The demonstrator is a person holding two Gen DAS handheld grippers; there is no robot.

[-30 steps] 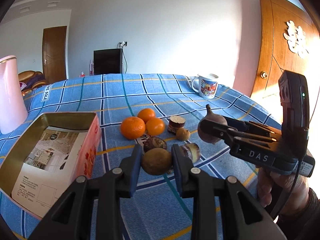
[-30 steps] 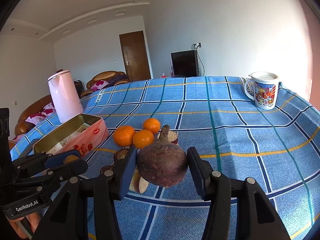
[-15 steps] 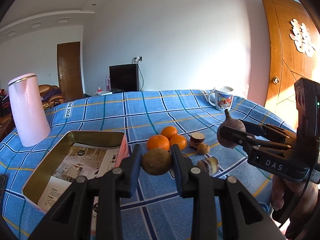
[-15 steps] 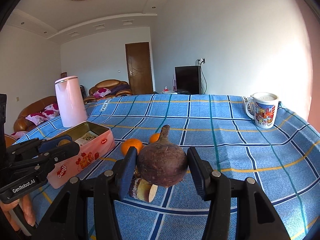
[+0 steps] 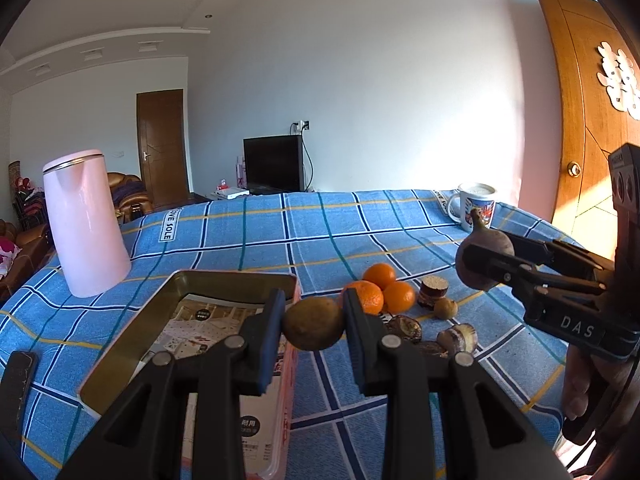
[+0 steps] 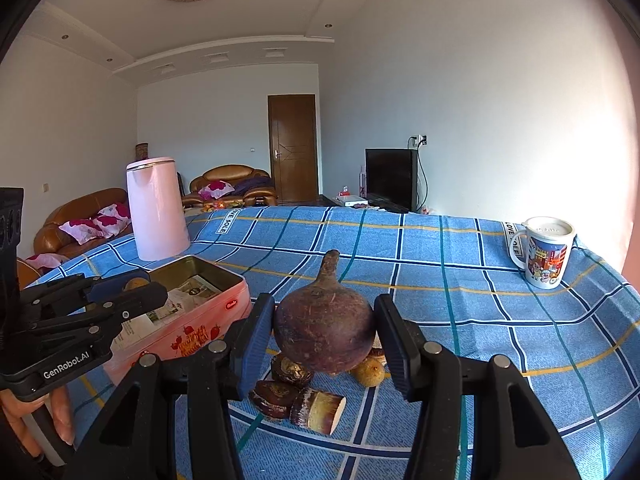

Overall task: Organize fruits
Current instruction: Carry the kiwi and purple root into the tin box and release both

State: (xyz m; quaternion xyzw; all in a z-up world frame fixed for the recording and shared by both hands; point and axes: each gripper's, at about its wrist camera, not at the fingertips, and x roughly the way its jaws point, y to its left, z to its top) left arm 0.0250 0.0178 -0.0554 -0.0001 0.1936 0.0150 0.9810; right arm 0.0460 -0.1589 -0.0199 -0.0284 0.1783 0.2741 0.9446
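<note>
Oranges (image 5: 380,292): 3 | left gripper (image 5: 314,322): clamps 1 brownish fruit (image 5: 314,323) | right gripper (image 6: 325,330): clamps 1 purple bulb (image 6: 325,330), possibly beetroot

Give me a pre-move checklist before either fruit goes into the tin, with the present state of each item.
1. Left gripper clamped on the brown round fruit: ok, pads press both sides.
2. Right gripper clamped on the dark purple bulb-shaped fruit: ok, held clear of the tablecloth.
3. Tin open: ok, no lid on it, only printed paper inside.
4. Left-held fruit over the tin: not ok, it hangs at the tin's right edge.
5. Path from the right gripper to the tin: not ok, the left gripper stands between.
6. Fruits left on the cloth: not ok, three oranges and small pieces remain.
</note>
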